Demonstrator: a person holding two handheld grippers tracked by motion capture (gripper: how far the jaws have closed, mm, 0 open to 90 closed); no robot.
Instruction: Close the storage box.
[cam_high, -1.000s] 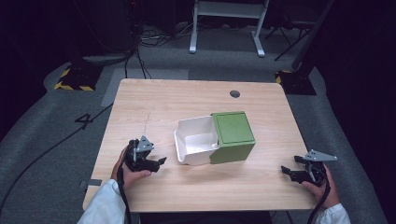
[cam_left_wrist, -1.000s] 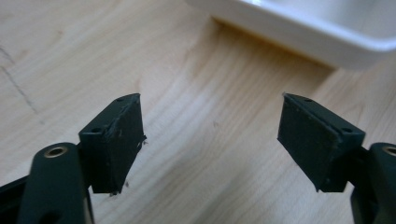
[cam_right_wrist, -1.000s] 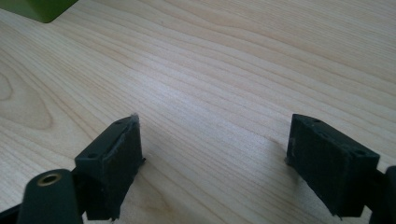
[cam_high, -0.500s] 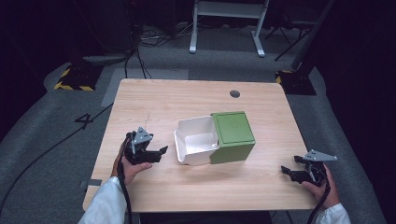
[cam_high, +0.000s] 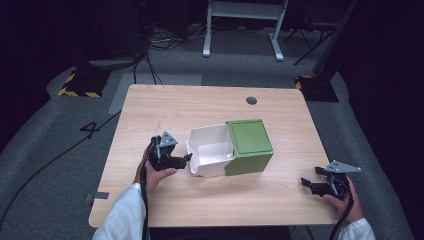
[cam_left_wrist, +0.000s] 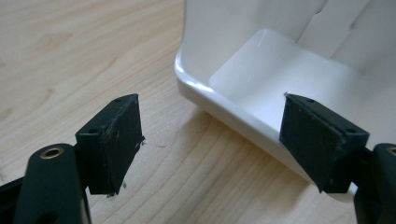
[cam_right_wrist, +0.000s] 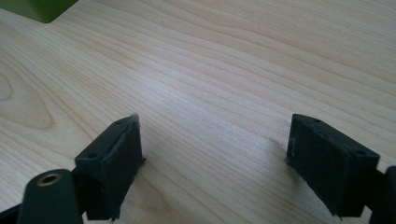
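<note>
Reaching for the white plastic drawer (cam_high: 210, 155) half-drawn from its green box sleeve (cam_high: 250, 146) mid-bench, the left tongs (cam_high: 186, 158), just widened, straddle its near wall and must pinch it (right tongs (cam_high: 306, 184) idle, spread).

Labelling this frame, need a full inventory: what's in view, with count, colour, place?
white tray: 1, white, empty, table centre, slid partway out of the green box
green box: 1, green, just right of the tray
table: 1, light wood, centre
cable hole cap: 1, grey, far right of the tabletop
white frame legs: 1 frame, floor beyond the table
left gripper: 1, black, open, jaws at the tray's left wall
right gripper: 1, black, open, near right table corner
</note>
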